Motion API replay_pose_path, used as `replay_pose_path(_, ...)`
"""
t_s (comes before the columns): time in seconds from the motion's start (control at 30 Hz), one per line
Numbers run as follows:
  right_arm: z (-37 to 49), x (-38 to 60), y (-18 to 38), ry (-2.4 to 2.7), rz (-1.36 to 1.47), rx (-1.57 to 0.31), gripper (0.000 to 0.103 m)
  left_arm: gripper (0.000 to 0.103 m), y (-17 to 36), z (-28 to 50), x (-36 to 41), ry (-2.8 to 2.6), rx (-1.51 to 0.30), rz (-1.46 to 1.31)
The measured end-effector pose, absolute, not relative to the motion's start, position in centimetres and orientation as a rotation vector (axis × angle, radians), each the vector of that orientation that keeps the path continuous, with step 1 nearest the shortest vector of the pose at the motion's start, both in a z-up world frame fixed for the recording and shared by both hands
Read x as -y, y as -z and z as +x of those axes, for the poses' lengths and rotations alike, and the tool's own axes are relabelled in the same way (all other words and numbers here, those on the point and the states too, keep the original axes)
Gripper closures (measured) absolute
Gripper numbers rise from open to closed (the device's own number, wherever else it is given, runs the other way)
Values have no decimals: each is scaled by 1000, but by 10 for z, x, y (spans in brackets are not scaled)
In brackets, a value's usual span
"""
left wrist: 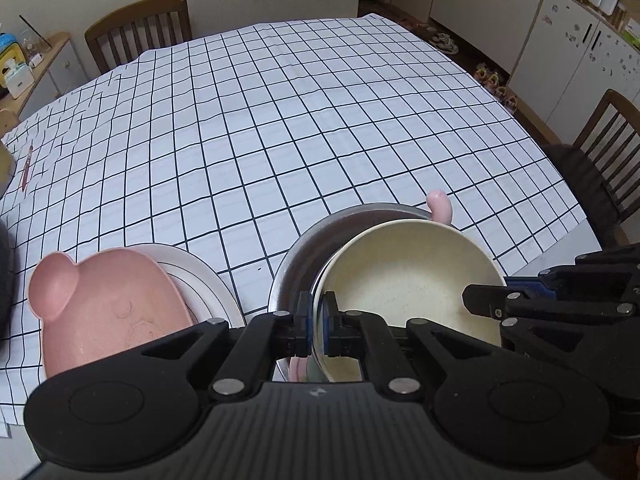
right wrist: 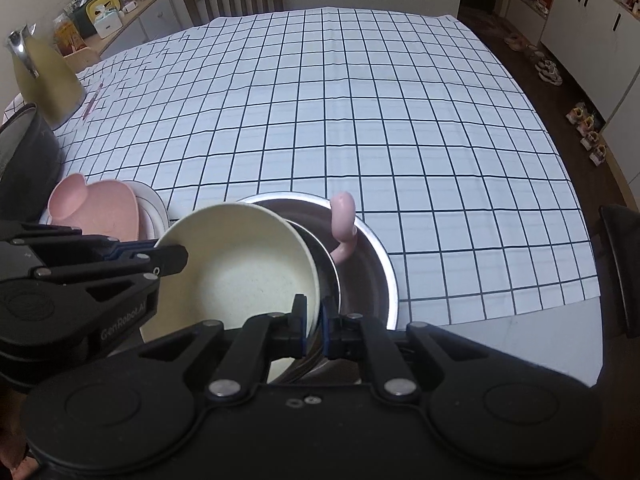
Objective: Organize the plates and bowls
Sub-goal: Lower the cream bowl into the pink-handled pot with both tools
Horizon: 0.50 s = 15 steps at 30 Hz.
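A cream bowl (left wrist: 408, 280) (right wrist: 240, 272) hangs tilted over a steel bowl (left wrist: 304, 256) (right wrist: 372, 272) near the table's front edge. My left gripper (left wrist: 316, 328) is shut on the cream bowl's near-left rim. My right gripper (right wrist: 314, 320) is shut on its opposite rim. Each gripper also shows at the side of the other's view. A pink curved handle-like piece (left wrist: 440, 204) (right wrist: 344, 220) sticks up from the steel bowl; what it belongs to is hidden. To the left, a pink bear-eared plate (left wrist: 108, 304) (right wrist: 100, 208) lies on a white plate (left wrist: 200, 276) (right wrist: 154, 208).
A checked cloth (left wrist: 280, 120) covers the table, and bare table (right wrist: 520, 344) shows at the front right. A dark pot (right wrist: 24, 160), a yellowish kettle (right wrist: 44, 76) and a pink pen (right wrist: 92, 104) are at the far left. Chairs (left wrist: 140, 28) (left wrist: 600, 148) stand at the far and right sides.
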State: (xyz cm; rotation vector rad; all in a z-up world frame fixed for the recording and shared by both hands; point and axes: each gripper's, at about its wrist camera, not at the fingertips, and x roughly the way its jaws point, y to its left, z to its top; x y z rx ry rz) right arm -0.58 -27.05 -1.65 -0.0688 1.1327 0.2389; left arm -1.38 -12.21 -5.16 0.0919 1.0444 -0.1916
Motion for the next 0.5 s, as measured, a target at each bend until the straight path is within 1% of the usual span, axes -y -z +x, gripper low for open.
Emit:
replay_pose_path(0.27, -8, 270, 23, -214, -80, -1114, 95, 98, 60, -12, 126, 193, -1033, 118)
replay_pose_path(0.5, -8, 266, 27, -210, -72, -1120, 93, 98, 67, -8, 122, 180, -1059, 105)
